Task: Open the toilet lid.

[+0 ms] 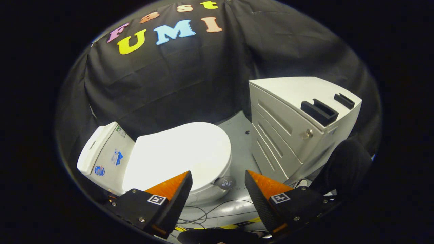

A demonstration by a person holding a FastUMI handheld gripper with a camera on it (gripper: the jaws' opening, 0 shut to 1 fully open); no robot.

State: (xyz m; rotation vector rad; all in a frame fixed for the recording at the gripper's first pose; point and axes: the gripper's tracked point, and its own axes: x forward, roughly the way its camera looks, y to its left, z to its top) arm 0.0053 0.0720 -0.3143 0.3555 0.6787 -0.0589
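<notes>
Gripper: gripper (218,178) fingers spread wide, grasping nothing.
Cables: thin dark cables (217,210) on grey floor (239,142) between the fingers.
Toilet: glossy white toilet lid (179,152) closed, just beyond the fingers; round dark tag (226,183) at its front rim.
Tank: white cistern (105,154) behind lid.
Cabinet: white drawer cabinet (288,128) beside toilet, contents hidden.
Wall: black cloth (162,78).

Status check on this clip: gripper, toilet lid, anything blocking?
Gripper open, holding nothing, above the toilet's front. Toilet lid closed flat, untouched. Round tab at lid's front edge, between the fingers. White drawer cabinet beside the toilet, apart from it; path clear.
</notes>
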